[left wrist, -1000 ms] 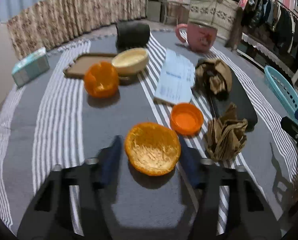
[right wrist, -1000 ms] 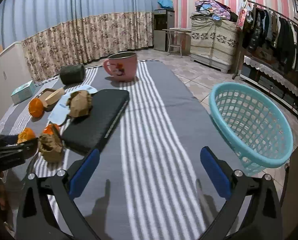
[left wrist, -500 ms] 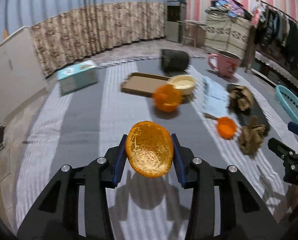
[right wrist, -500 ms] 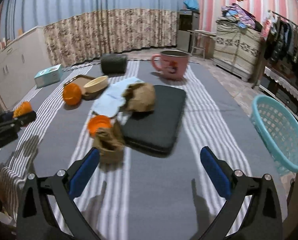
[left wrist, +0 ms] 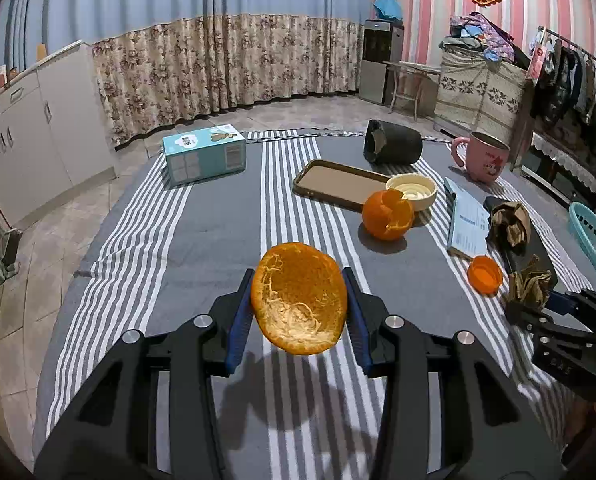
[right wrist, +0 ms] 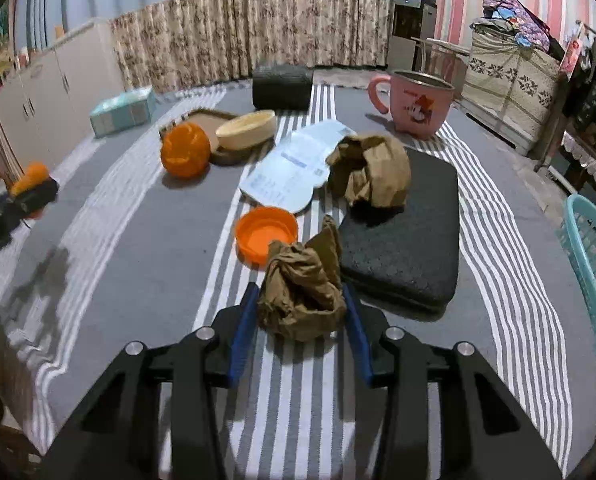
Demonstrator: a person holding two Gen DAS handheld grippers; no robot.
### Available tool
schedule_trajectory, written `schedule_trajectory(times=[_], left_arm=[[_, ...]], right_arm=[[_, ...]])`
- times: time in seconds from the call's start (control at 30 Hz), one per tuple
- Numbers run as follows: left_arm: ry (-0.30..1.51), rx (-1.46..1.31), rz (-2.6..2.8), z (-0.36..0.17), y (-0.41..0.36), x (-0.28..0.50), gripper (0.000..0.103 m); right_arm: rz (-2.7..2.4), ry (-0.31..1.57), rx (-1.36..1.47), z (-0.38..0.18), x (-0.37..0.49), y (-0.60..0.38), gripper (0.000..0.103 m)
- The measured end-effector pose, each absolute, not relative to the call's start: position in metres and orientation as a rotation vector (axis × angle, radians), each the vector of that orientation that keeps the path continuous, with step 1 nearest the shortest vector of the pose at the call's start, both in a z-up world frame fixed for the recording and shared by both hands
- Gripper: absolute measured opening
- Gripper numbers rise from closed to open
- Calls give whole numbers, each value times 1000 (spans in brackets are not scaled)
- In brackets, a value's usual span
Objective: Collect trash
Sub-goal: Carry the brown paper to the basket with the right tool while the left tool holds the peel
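Over striped cloth [left wrist: 218,240], left tongs [left wrist: 299,312] pinching orange peel [left wrist: 299,298], right tongs [right wrist: 300,314] closing around crumpled brown paper [right wrist: 301,296].

Two orange peels [left wrist: 298,300], two paper wads [right wrist: 301,292].

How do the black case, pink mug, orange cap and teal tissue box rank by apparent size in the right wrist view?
1. black case, clearly largest.
2. pink mug.
3. teal tissue box and orange cap look about alike; the cap sits much nearer the camera, so no ranking between them.
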State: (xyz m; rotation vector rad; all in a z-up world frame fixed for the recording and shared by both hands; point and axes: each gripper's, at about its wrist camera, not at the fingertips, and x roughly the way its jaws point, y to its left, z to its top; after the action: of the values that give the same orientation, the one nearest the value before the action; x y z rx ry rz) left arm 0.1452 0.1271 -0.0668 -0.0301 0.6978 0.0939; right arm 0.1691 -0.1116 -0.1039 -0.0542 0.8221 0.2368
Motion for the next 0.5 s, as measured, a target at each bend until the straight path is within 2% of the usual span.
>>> schedule_trajectory(times=[0.3,0.5], left_arm=[[669,-21,59,-56,91,155,41],[627,36,-9,-41,38,158,41]], right_arm=[[187,692,-26,-69,159,-165,42],[99,598,-42,-47,153,-221,42]])
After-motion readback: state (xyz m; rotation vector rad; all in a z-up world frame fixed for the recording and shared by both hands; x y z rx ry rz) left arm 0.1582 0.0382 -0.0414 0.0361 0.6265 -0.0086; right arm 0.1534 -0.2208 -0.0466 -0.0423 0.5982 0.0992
